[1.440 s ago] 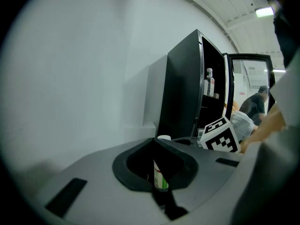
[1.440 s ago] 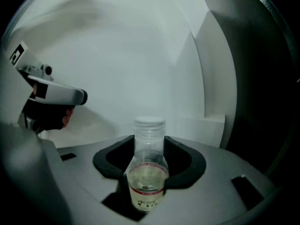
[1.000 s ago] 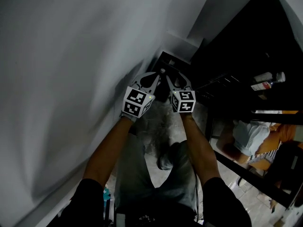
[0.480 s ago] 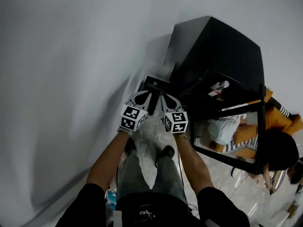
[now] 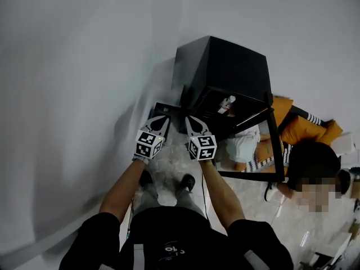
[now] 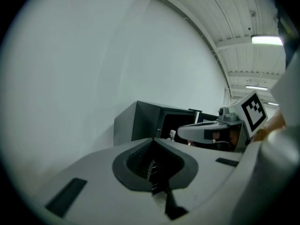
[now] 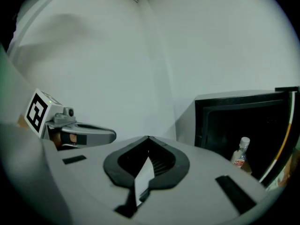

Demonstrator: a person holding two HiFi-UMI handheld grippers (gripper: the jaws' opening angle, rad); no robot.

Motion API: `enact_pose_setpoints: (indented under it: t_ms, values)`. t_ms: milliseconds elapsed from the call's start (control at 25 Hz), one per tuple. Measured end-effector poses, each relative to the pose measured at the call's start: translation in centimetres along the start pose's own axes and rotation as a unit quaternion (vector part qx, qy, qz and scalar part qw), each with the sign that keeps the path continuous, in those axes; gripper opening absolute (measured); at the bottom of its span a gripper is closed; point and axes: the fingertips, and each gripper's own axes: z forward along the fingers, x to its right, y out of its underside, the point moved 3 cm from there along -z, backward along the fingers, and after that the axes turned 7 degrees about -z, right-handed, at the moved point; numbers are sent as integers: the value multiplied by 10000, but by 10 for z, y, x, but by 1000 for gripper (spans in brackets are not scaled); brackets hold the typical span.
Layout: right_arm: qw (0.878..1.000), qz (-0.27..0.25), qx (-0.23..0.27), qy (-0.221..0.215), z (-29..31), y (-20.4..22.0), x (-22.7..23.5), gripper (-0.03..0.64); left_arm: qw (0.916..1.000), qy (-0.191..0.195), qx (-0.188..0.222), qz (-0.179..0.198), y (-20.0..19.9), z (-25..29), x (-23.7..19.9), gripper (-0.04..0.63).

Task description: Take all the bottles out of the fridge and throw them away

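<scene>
Left gripper (image 5: 161, 118) is closed empty, right gripper (image 5: 189, 120) just closed empty, over pale floor (image 5: 169, 165) by white wall (image 5: 73, 66).

Left arm (image 5: 121, 191) and right arm (image 5: 220, 194) are stretching forward side by side. Left gripper (image 5: 161, 109) is sitting closed. Right gripper (image 5: 188, 120) jaws have just been closing, tips meeting, nothing between.

White wall (image 5: 84, 66), grey floor (image 5: 166, 167) — ceiling striplight (image 6: 267, 40)
</scene>
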Motion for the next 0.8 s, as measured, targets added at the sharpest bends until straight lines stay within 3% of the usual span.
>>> enact_pose_setpoints:
  t_ms: [320,600,800]
  values:
    - [9975,0,138,691,-69,-9,51,8,9960,792,28,418,-35,53,71,2]
    - [9849,284,260,1687,-155,4,120,8,9820,1717,-25,787,-52,108,167,2]
    - [9771,407,312,2064,-196,12,151,8,9741,2027,-109,993,-53,127,210,2]
